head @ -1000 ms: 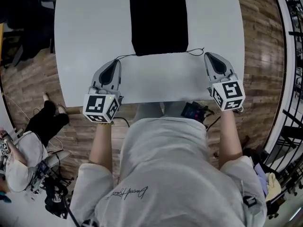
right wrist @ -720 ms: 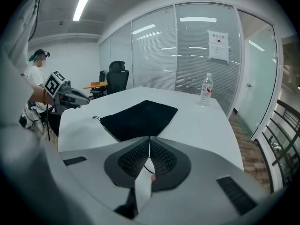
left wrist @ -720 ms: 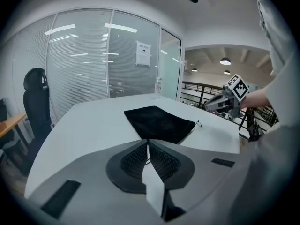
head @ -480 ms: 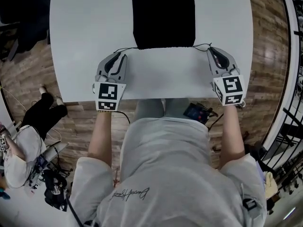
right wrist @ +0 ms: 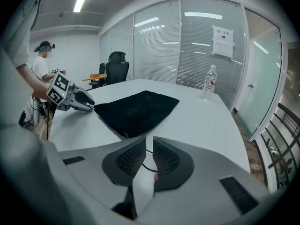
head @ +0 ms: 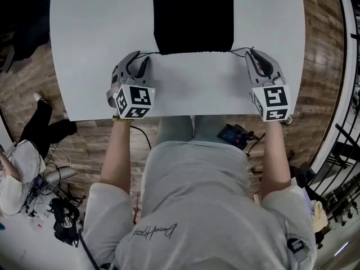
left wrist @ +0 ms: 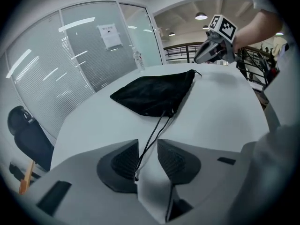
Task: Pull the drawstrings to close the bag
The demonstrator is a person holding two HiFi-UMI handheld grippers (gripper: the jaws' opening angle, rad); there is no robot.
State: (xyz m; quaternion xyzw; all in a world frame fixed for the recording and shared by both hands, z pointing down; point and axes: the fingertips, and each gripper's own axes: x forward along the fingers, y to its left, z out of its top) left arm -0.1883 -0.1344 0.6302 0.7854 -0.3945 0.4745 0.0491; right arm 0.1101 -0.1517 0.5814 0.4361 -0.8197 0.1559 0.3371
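Your left gripper (head: 139, 61) and right gripper (head: 252, 54) reach forward over the near half of the desk (head: 84, 49). Both point down and away from you, one at each near corner of the black bag (head: 193, 16). Your forearms are bare and nearly straight. The left gripper sits rolled, so two faces of its marker cube show in the head view.

The left gripper's jaws have just been opening and now stand wide apart. The left drawstring (left wrist: 154, 132) runs loose between the pads without being pinched. The right gripper's (right wrist: 149, 142) jaws have also just been opening, to a narrow gap. The right drawstring (right wrist: 146, 166) lies on the desk in that gap, with no pad pressing on it.

Both grippers sit just inside the desk's near edge, with your body right behind them. Bare desk spreads to either side of the bag, and wooden floor (head: 318, 66) lies beyond the side edges. A water bottle (right wrist: 209, 82) stands far out on the desk, well apart from the bag.

The bag lies flat at mid-desk with its mouth toward you. You cannot tell what it holds.
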